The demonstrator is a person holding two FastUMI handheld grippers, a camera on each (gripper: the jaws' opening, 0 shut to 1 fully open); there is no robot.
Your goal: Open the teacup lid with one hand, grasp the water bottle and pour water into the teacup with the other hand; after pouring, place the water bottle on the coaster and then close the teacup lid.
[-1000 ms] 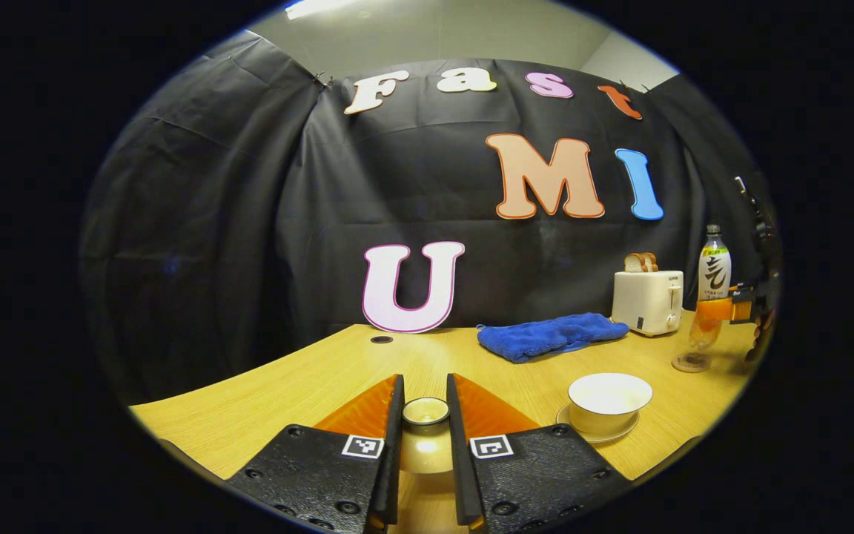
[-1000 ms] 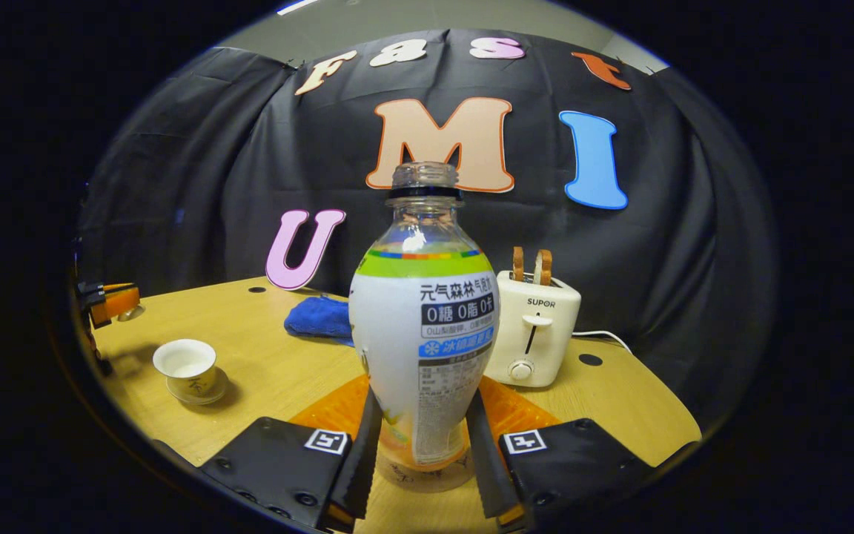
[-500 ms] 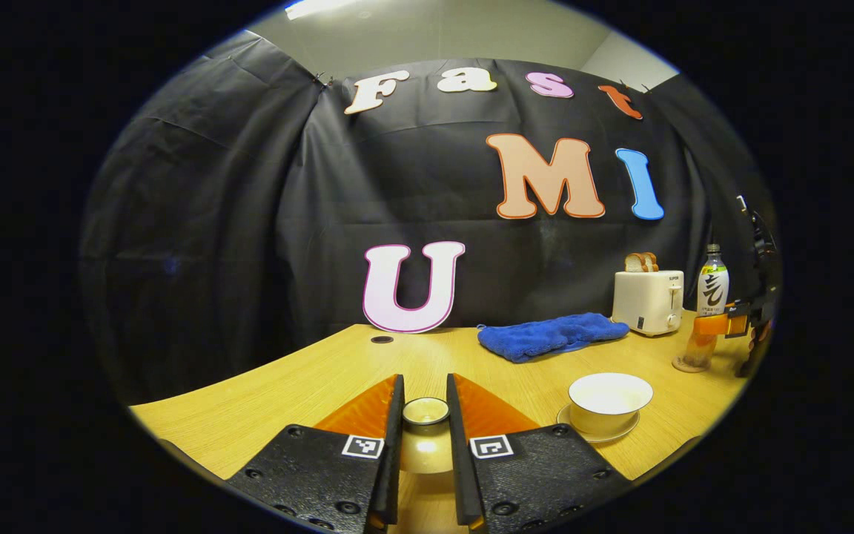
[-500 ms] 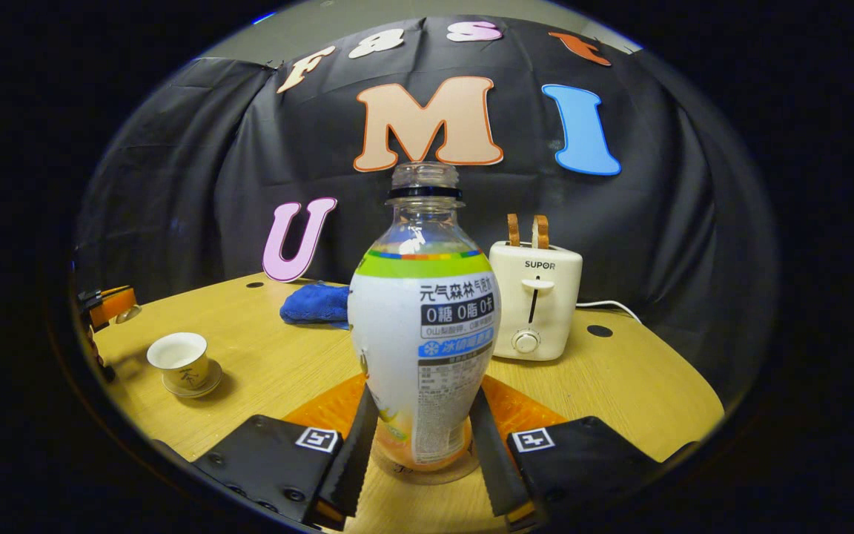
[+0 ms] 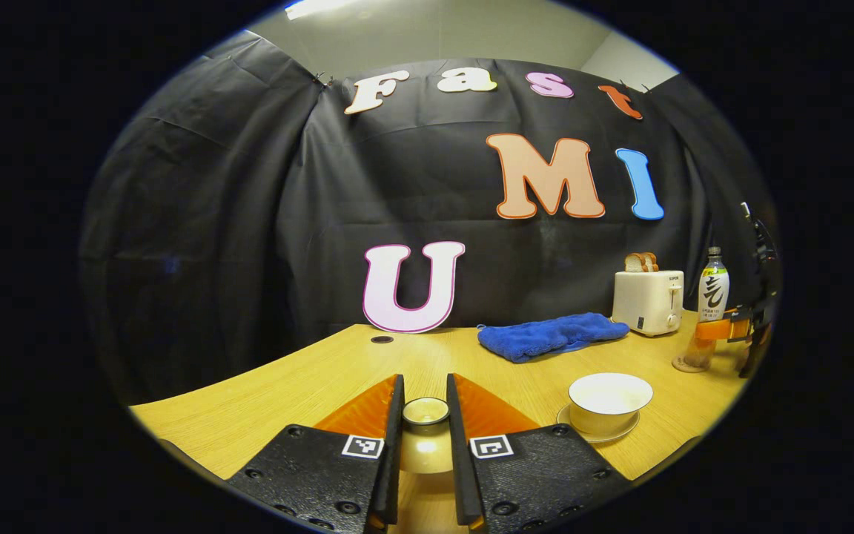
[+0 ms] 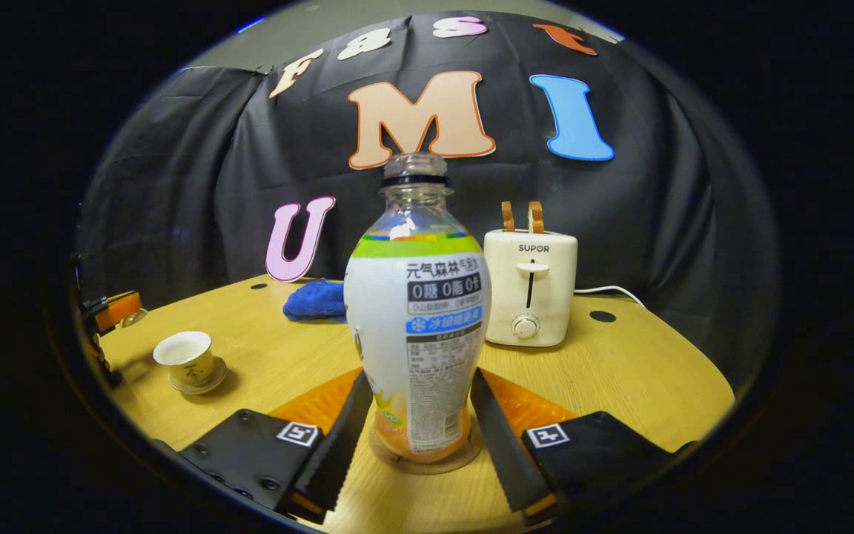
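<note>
Since a second ago my right gripper (image 6: 416, 434) has brought the water bottle (image 6: 416, 334) down onto the coaster (image 6: 425, 461), and its fingers (image 6: 334, 434) have spread: gaps now show either side of the bottle, so it is released and stands upright on its own. I see the wooden bench (image 6: 620, 378) carrying the white toaster (image 6: 531, 285) behind the bottle, then the blue cloth (image 5: 549, 335). Farther left in the right gripper view sits the open teacup (image 6: 184, 357) on its saucer (image 5: 599, 434). My left gripper (image 5: 424, 445) holds the teacup lid (image 5: 425, 437) clenched between both fingers, just left of the cup and apart from it.
</note>
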